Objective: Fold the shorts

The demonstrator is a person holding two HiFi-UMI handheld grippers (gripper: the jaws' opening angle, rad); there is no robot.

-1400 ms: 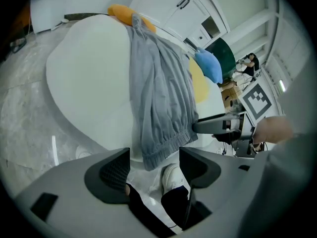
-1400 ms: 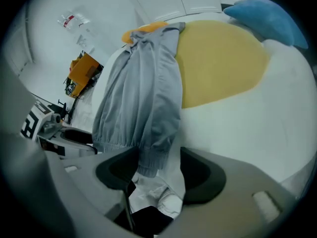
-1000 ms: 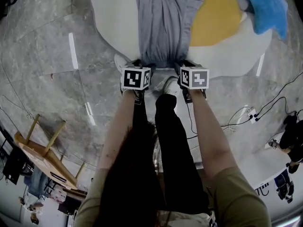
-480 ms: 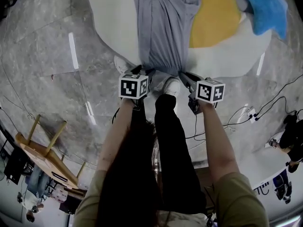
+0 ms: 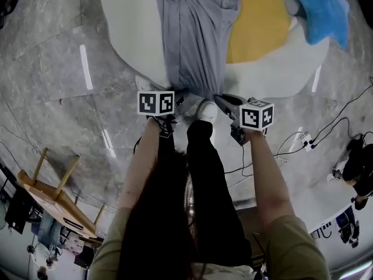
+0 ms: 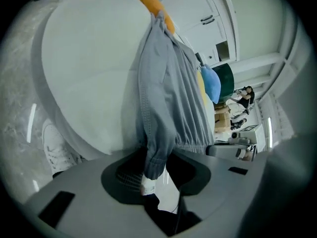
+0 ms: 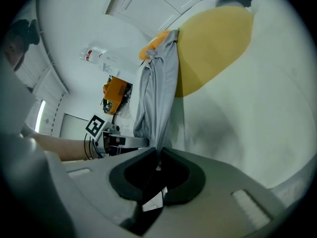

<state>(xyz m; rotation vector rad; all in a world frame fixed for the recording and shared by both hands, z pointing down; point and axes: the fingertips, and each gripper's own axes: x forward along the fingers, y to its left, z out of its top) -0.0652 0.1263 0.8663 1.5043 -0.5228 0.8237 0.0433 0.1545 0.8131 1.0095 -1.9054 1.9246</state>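
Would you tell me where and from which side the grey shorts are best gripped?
Grip the grey shorts at the two corners of their gathered near end, coming from the white table's near edge: that end overhangs it, so jaws can pinch both faces. The right gripper is shut on its corner; the left gripper's jaws have just been closing on the other.

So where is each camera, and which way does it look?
Head view: on the person's head, looking down at the grey shorts on the white table; forearms and legs show.
Left gripper view: on the left gripper, along jaws just closed on the shorts' edge; one shoe shows.
Right gripper view: on the right gripper, likewise; left forearm shows.
Shared: each gripper view shows the other gripper.
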